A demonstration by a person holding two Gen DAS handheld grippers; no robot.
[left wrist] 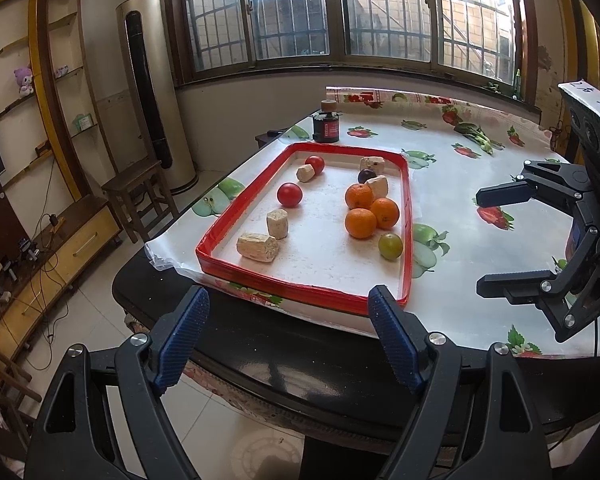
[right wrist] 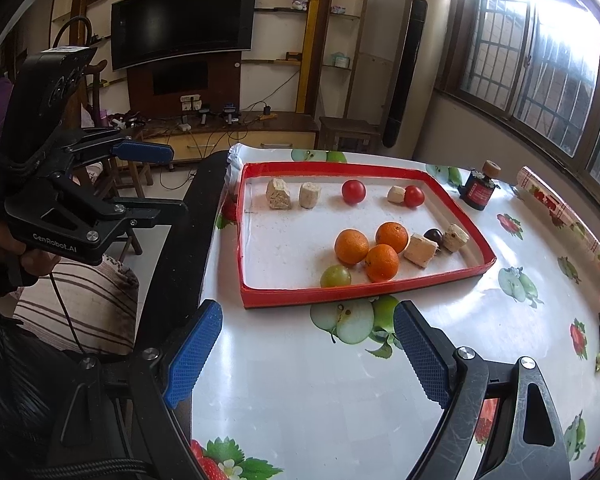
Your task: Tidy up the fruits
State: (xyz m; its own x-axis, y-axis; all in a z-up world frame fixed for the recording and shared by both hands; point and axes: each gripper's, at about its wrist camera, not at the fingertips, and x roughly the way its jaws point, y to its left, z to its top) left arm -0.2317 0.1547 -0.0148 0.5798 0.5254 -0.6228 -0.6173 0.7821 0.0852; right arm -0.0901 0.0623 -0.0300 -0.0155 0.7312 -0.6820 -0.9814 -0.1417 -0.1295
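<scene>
We hold both grippers back from the red-rimmed tray [right wrist: 364, 292], which lies on the surface near its television-side edge. The left gripper [left wrist: 288, 308] hangs off the surface's edge with its jaws spread wide and nothing between them; the right gripper [right wrist: 308, 328] hovers over bare oilcloth beside the tray's near rim, jaws likewise released and empty.

Inside the tray, three oranges [right wrist: 370, 246] sit bunched and touching one another, a green grape [right wrist: 335, 277] just beside them, a dark plum [right wrist: 433, 235] wedged between two pale blocks [right wrist: 420, 250]. Two red tomatoes [right wrist: 353, 191] lie along the far rim among three more blocks [right wrist: 278, 194].

Whether this grouping is a finished arrangement or one awaiting sorting, we cannot settle.

The risks we judge: the round fruits roll freely on the flat tray floor, so a nudge to one orange would likely scatter its neighbours. The plum sits tight between blocks, leaving the jaws little room. The grape is small and soft; clenching hard could crush it. The low rim may catch a descending fingertip and shift the tray.
</scene>
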